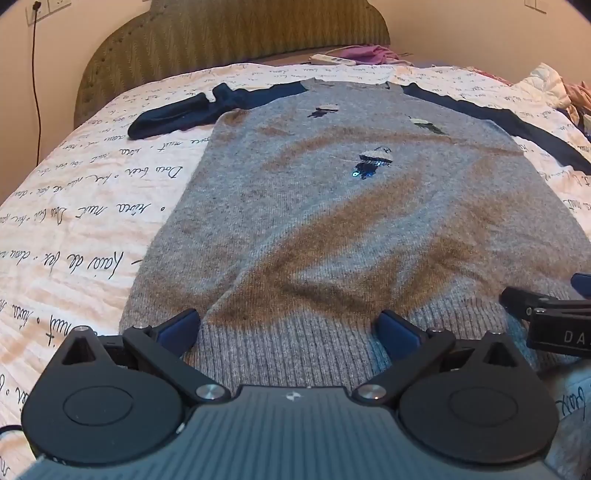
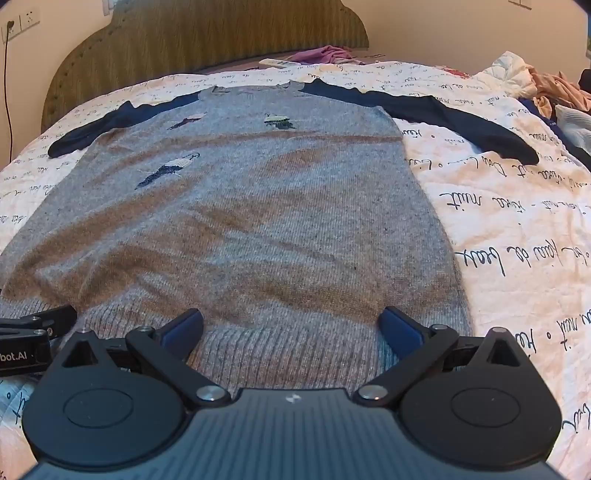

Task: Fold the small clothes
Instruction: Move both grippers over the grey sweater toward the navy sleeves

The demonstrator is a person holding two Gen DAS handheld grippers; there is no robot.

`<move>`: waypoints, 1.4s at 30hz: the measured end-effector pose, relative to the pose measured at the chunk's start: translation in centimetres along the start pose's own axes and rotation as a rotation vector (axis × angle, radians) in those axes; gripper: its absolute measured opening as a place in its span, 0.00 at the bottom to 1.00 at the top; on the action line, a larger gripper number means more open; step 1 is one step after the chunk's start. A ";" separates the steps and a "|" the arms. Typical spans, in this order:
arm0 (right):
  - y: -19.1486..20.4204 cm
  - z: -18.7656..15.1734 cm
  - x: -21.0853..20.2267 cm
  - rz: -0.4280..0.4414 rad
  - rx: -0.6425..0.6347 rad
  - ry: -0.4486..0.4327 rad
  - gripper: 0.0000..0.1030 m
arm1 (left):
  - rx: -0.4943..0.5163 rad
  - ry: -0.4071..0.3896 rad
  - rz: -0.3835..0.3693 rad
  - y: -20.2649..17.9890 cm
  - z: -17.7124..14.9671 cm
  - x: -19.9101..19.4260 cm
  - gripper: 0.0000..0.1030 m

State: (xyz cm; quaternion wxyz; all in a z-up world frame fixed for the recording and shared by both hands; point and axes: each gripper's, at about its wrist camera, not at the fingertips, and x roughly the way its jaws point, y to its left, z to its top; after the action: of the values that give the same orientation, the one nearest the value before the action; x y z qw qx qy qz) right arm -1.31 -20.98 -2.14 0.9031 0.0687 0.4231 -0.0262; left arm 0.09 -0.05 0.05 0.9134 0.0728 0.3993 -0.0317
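A small grey knit sweater (image 1: 332, 229) with navy sleeves and small sequin figures lies flat, front up, on the bed, hem toward me. It also shows in the right wrist view (image 2: 258, 221). My left gripper (image 1: 290, 328) is open, its blue pads spread over the left part of the ribbed hem. My right gripper (image 2: 291, 328) is open over the right part of the hem. The left sleeve (image 1: 177, 114) is bunched near the shoulder. The right sleeve (image 2: 436, 114) lies stretched out to the right. Each gripper's tip shows at the edge of the other's view.
The bed cover (image 1: 74, 229) is white with black script. A padded headboard (image 1: 229, 33) stands at the far end. A pile of clothes (image 2: 554, 92) lies at the far right. A white power strip (image 1: 332, 59) and pink cloth (image 1: 369, 51) lie by the headboard.
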 end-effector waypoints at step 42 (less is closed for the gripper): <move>-1.0 9.4 4.1 -0.004 0.028 -0.017 1.00 | -0.030 0.029 -0.036 0.5 7.1 4.3 0.99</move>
State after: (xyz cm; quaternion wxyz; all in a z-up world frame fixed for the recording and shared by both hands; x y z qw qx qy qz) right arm 8.33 -23.28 0.57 0.9055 0.0802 0.4153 -0.0347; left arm 8.19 -0.71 1.70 0.9078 0.0521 0.4141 -0.0412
